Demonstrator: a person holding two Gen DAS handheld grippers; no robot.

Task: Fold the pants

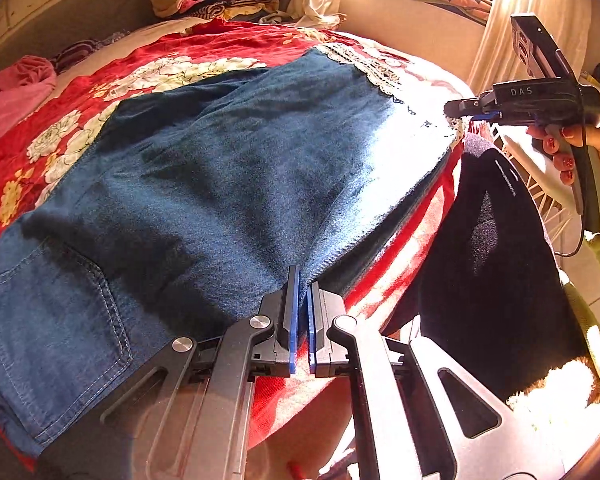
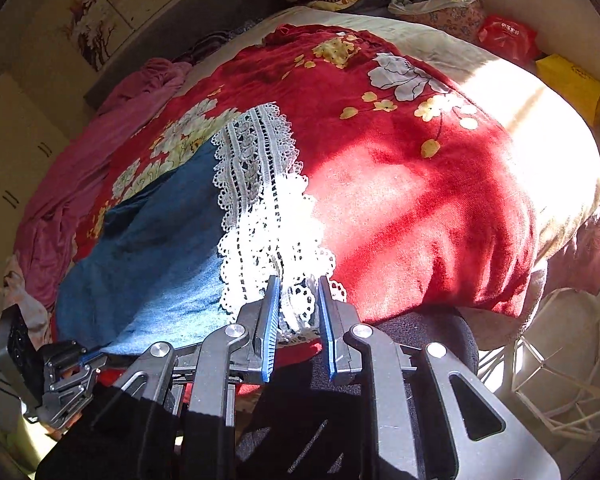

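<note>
A: Where are the pants found?

B: They are spread across the middle of the left wrist view, on a red flowered blanket. A back pocket is seen at the lower left. A white lace hem is seen in the centre of the right wrist view.

A: How is the left gripper set?

B: Its jaws are drawn together on the near edge of the denim, at the lower centre of its own view.

A: And the right gripper?

B: A narrow gap is kept between its blue pads, with the lace hem lying between them. Whether the pads press on the lace cannot be told. A hand is noted on its handle at the right edge of the left wrist view.
</note>
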